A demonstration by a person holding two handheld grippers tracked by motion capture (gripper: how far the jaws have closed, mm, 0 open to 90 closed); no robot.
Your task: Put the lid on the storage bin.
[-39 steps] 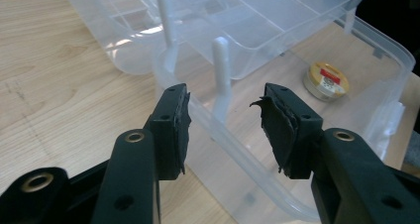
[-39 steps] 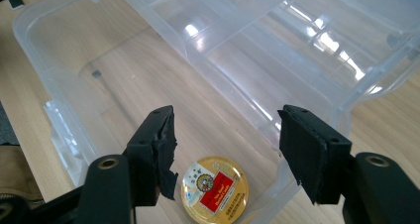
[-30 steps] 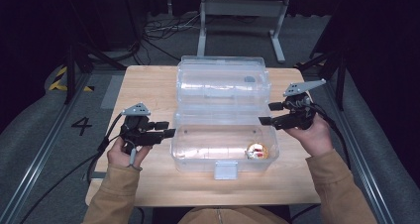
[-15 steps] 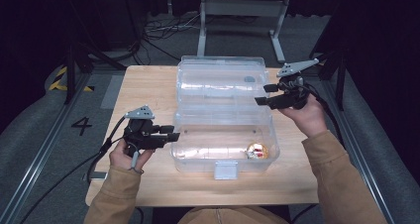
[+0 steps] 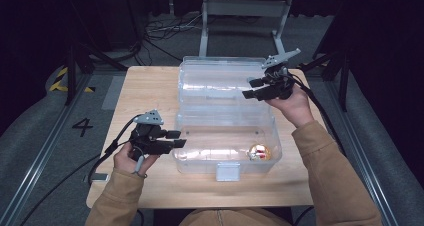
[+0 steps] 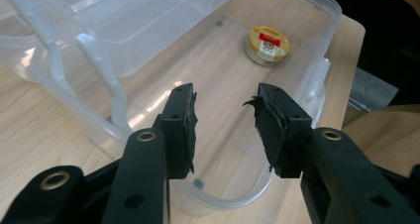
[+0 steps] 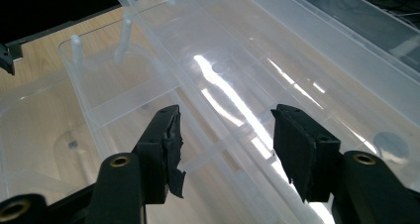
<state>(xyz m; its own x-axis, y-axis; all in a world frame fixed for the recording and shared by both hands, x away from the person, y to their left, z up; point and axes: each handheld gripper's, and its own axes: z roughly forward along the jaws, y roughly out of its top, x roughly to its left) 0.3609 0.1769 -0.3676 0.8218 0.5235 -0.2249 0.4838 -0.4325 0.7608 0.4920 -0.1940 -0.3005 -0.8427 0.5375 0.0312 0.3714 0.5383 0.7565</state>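
With the gold-lidded tin [image 5: 260, 151] inside the clear box [image 5: 226, 158], the right gripper [image 5: 252, 88], jaws apart but just closing on nothing, reaches the flipped-back lid [image 5: 220, 81], likely to swing it shut, while the left gripper [image 5: 179, 138] waits with jaws apart and empty at the box's left end.

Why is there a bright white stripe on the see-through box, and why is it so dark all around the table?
In the right gripper view, lamp glare runs as a white streak along the clear lid. In the high view, light falls on the wooden table while the floor around it stays dim. In the left gripper view, the black fingers look big and slightly soft, while the gold tin inside the box is sharp.
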